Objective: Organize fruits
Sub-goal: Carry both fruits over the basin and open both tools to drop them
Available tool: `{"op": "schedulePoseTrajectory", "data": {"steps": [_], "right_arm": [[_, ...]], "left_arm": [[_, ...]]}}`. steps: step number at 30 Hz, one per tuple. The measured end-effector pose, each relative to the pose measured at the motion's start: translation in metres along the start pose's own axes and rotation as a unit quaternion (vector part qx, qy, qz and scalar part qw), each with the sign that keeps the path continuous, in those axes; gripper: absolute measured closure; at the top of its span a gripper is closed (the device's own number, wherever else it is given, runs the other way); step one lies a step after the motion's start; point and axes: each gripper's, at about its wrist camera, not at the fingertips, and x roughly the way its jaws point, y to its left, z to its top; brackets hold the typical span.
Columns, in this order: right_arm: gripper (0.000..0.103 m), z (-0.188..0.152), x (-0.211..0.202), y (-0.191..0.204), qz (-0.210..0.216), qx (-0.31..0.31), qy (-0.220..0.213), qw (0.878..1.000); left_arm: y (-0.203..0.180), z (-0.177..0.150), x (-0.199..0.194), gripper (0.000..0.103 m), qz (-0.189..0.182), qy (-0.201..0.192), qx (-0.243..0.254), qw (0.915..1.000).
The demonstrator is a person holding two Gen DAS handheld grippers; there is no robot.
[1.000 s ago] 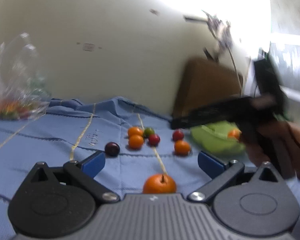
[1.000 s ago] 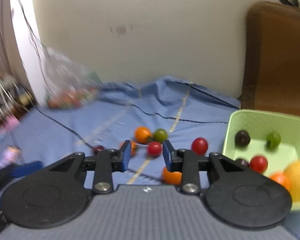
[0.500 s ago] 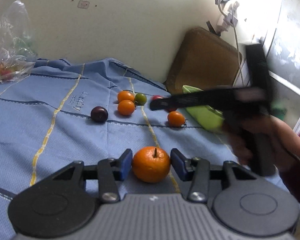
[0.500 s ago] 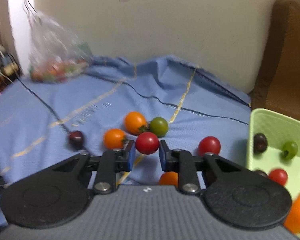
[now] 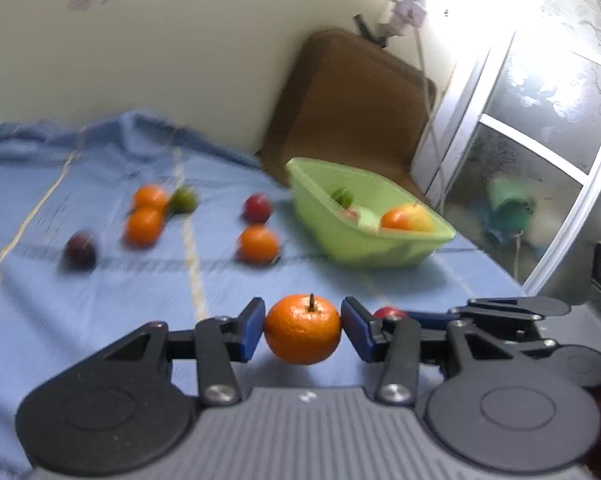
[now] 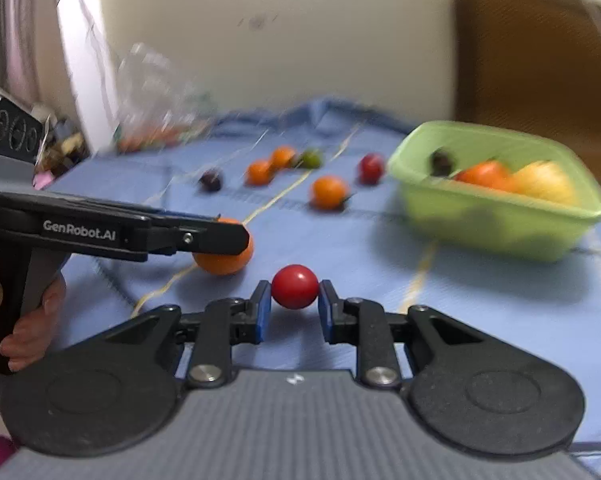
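My left gripper (image 5: 302, 330) is shut on an orange mandarin (image 5: 302, 329) and holds it above the blue cloth; it also shows in the right wrist view (image 6: 220, 240) at the left. My right gripper (image 6: 292, 307) is shut on a red cherry tomato (image 6: 294, 286), lifted off the cloth. The green basket (image 5: 384, 248) (image 6: 496, 216) stands ahead to the right and holds several fruits. Several small orange, red, green and dark fruits (image 5: 258, 245) (image 6: 329, 192) lie loose on the cloth left of the basket.
A blue cloth (image 5: 100, 300) covers the table. A brown chair back (image 5: 352, 108) stands behind the basket against the wall. A clear plastic bag with fruits (image 6: 156, 120) lies far left. A window frame (image 5: 540, 160) is at the right.
Both grippers have lifted their fruits off the cloth and swung right toward the basket. The right gripper has drawn back from the loose fruits and now sits beside the left one.
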Motion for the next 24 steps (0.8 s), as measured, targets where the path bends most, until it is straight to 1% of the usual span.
{"op": "schedulePoseTrajectory", "data": {"steps": [2, 5, 7, 11, 12, 14, 16, 17, 18, 20, 21, 22, 24], "right_arm": [[0.075, 0.011, -0.012, -0.014, -0.023, 0.006, -0.036, 0.999], [0.075, 0.027, -0.017, -0.037, -0.067, 0.010, -0.076, 0.995], [0.075, 0.034, -0.013, -0.047, -0.097, 0.004, -0.090, 0.991], [0.075, 0.040, 0.004, -0.054, -0.135, -0.022, -0.097, 0.986], [0.075, 0.041, 0.009, -0.054, -0.141, -0.029, -0.096, 0.985], [0.074, 0.041, 0.018, -0.055, -0.149, -0.040, -0.099, 0.983], [0.069, 0.041, 0.024, -0.056, -0.155, -0.044, -0.109, 0.981], [0.068, 0.042, 0.026, -0.058, -0.157, -0.042, -0.113, 0.980], [0.064, 0.041, 0.028, -0.060, -0.155, -0.037, -0.117, 0.980], [0.063, 0.037, 0.022, -0.066, -0.153, -0.024, -0.127, 0.980], [0.063, 0.033, 0.010, -0.072, -0.154, -0.019, -0.132, 0.979], [0.063, 0.032, 0.008, -0.073, -0.157, -0.016, -0.137, 0.978], [0.063, 0.033, 0.002, -0.076, -0.160, -0.005, -0.152, 0.975]], "left_arm": [[-0.009, 0.019, 0.014, 0.060, -0.010, -0.007, 0.002, 0.9999], [-0.022, 0.049, 0.040, 0.060, -0.025, -0.021, 0.000, 0.9995], [-0.027, 0.068, 0.062, 0.060, -0.033, -0.020, -0.004, 0.9993], [-0.033, 0.091, 0.102, 0.060, -0.046, -0.001, -0.021, 0.9987], [-0.034, 0.094, 0.110, 0.058, -0.043, 0.002, -0.020, 0.9989], [-0.037, 0.097, 0.123, 0.049, -0.033, 0.008, -0.017, 0.9993], [-0.038, 0.098, 0.130, 0.042, -0.025, 0.012, -0.017, 0.9995], [-0.038, 0.098, 0.131, 0.042, -0.021, 0.013, -0.017, 0.9995], [-0.038, 0.099, 0.129, 0.042, -0.021, 0.010, -0.017, 0.9996], [-0.034, 0.104, 0.117, 0.042, -0.025, -0.009, -0.017, 0.9995], [-0.029, 0.106, 0.105, 0.042, -0.024, -0.024, -0.019, 0.9993], [-0.023, 0.109, 0.095, 0.041, -0.022, -0.036, -0.022, 0.9989], [-0.005, 0.111, 0.072, 0.039, -0.008, -0.061, -0.034, 0.9975]]}}
